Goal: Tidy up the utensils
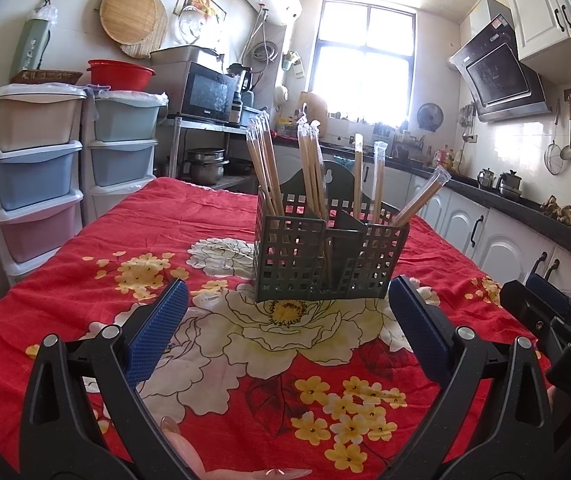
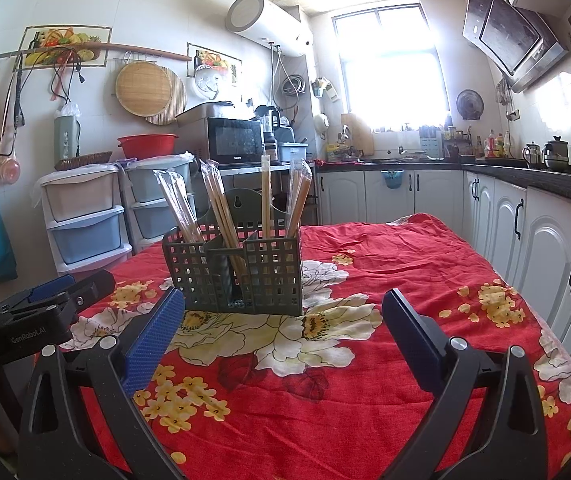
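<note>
With every wrapped chopstick [image 1: 313,168] standing in the green basket [image 1: 325,256] mid-table, sorting looks finished; left gripper [image 1: 287,320] and right gripper [image 2: 283,328] hang wide and empty nearby, probably just needing to withdraw.

A dark green utensil caddy [image 1: 327,262] of gridded plastic stands upright on the red floral tablecloth [image 1: 85,264], its arched back panel with a keyhole slot rising behind; dividers split it into compartments; wrapped chopsticks [image 1: 263,160] in clear sleeves stand in bundles inside, some near vertical, others fanning left; one pair [image 1: 421,196] leans far right over the rim.
</note>
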`<state>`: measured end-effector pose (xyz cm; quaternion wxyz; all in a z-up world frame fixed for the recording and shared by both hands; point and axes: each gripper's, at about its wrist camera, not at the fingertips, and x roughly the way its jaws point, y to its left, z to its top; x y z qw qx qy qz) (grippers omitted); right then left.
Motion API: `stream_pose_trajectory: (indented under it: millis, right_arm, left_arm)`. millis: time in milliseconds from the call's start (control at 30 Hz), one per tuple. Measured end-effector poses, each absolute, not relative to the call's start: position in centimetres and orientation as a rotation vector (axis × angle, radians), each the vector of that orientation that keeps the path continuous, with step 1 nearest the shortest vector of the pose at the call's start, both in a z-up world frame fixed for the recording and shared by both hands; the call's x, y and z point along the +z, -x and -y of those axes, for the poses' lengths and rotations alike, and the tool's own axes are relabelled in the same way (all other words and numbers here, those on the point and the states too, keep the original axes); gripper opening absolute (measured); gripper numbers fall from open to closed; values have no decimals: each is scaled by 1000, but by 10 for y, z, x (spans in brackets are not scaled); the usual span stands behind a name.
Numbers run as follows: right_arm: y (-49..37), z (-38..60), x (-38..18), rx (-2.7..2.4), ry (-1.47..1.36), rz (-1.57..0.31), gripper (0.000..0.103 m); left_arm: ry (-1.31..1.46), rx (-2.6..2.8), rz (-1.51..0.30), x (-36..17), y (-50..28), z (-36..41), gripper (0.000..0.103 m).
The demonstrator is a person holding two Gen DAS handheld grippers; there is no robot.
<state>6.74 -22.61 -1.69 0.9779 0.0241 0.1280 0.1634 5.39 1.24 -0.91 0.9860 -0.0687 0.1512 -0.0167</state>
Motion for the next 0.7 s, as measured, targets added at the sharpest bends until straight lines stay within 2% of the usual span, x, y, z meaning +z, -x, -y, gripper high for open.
stream_pose_trajectory:
  millis: [333,500,633,700]
  right_arm:
    - [-68,232,-13,297,-75,-277,97]
    - [-92,259,2,212,-94,-333,97]
    - [-157,289,5,66,-47,-534,96]
    - [-205,305,-14,-14,-36,-723,96]
  left_arm:
    - [159,-1,-367,-14,-63,-16,92]
    - [194,47,-514,2,-83,-53,92]
    - [190,95,-623,3,-126,-103,92]
    - [175,177,-684,-14,-156,-126,92]
